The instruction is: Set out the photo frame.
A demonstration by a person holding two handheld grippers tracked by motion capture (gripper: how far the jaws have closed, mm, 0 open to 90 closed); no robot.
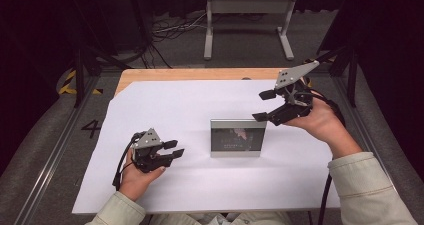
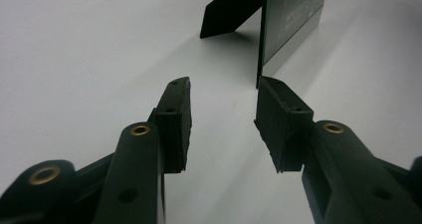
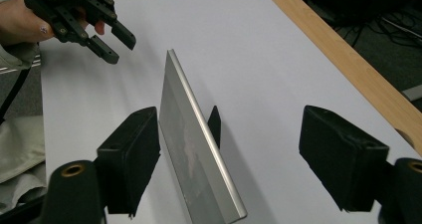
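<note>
A picture frame (image 1: pixel 238 138) stands upright in the middle of the white sheet (image 1: pixel 165 105) that covers the desk (image 1: pixel 200 74). The frame has a silver edge and a dark picture inside it, too dim to make out. In the left gripper view a black prop leg (image 2: pixel 230 11) sticks out behind the frame (image 2: pixel 292 16) and rests on the sheet. The same leg (image 3: pixel 214 125) peeks out behind the frame (image 3: pixel 199 149) in the right gripper view. The left hand-held gripper (image 1: pixel 171 149) sits low over the sheet, to the left of the frame and a little nearer the person. Its jaws are spread apart with nothing between them. In its own view the gripper (image 2: pixel 224 122) points toward the left edge of the frame and is close to it, but no pad touches it. The right hand-held gripper (image 1: pixel 264 105) is held up in the air, above and to the right of the frame, near the top right corner. Its jaws are spread wide, with nothing pinched between them. In its own view the gripper (image 3: pixel 229 157) looks down along the thin top edge of the frame, and the left hand-held gripper (image 3: pixel 107 37) shows on the far side of the frame. The frame stands by itself, with neither gripper on it.
</note>
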